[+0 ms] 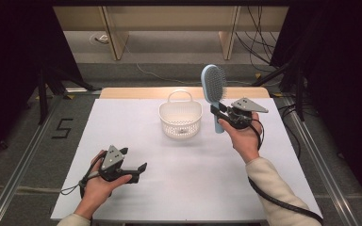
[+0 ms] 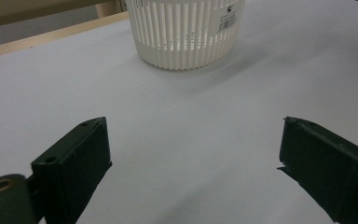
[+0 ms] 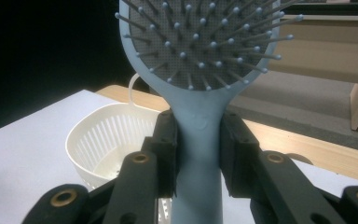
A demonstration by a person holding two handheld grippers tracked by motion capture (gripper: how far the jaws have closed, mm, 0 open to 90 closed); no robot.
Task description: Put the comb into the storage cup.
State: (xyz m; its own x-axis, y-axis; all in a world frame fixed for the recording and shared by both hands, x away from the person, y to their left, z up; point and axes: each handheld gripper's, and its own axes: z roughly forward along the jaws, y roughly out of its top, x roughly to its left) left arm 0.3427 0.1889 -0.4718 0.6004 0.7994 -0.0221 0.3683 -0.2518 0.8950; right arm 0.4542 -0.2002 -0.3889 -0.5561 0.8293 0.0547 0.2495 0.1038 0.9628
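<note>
High view: a pale blue hairbrush (image 1: 214, 87) is held upright above the right half of a white worktop (image 1: 193, 179), clamped at its handle by the right gripper (image 1: 220, 113). The brush head is an oval, set with a dark grey cushion from which thin pins rise, each tipped with a small pale blue ball. The bristle side is turned toward the person. The handle is smooth, narrow and slightly waisted below the head, and its lower end is seen hanging beneath the gripper.

From the right gripper view, the hairbrush (image 3: 198, 140) is seen pressed between the two black jaws just under the head, with both pads tight against the handle's sides.

A white slatted plastic basket (image 1: 181, 117) with a hoop handle is placed on the worktop just to the left of the brush, at mid-width and toward the far edge.

The left gripper (image 1: 134, 165) is held low near the front left of the worktop, its jaws spread wide with nothing between them.
</note>
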